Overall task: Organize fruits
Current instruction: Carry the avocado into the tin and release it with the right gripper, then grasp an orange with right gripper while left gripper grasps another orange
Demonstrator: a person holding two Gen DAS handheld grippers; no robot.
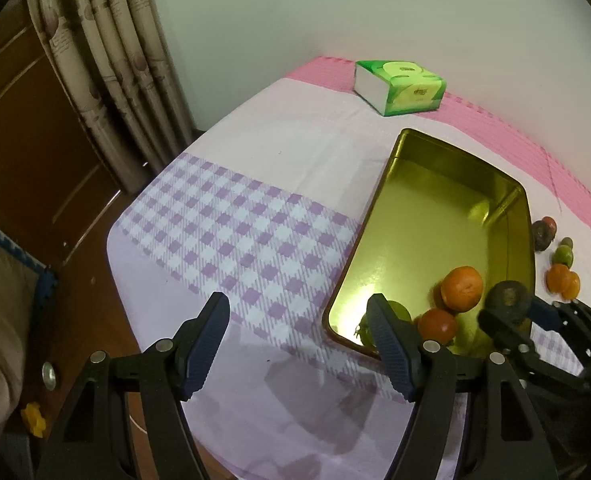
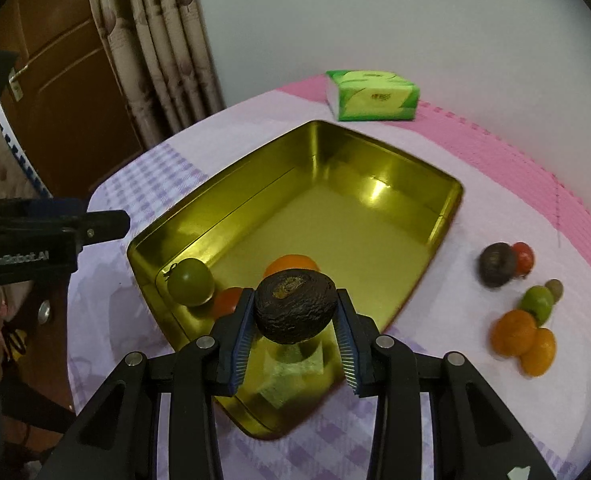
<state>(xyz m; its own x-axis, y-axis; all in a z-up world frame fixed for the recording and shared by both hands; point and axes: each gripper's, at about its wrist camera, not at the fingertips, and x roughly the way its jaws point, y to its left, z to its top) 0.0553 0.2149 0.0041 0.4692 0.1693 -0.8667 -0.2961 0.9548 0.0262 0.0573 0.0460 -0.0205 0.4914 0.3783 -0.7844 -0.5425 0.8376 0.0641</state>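
Table: covered with a pale lilac cloth, purple-checked at the near end, with a pink ribbed mat along the far edge by the wall.

Curtain: beige, patterned, hanging past the table's left edge in front of a brown wooden door.

Gold tin: rectangular, open-topped, shiny inside, set diagonally near the table's middle. Holds, all at its near end: one orange, one green fruit against the near-left wall, one red fruit between them (partly hidden behind the right gripper's finger).

Tissue pack: green and white, on the pink mat at the far edge, well apart from the tin.

Right gripper: over the tin's near end, fingers clamped on a dark wrinkled fruit, which is held clear of the tin floor and blocks part of the orange behind it.

Left gripper: fingers spread wide, holding nothing, over the checked cloth just beside the tin's near-left corner; its right finger overlaps the green fruit in the left wrist view.

Loose fruit on the cloth to the right of the tin: two oranges touching; a green fruit just behind them; a small brownish one beside it; a second dark fruit touching a red one, nearest the pink mat.
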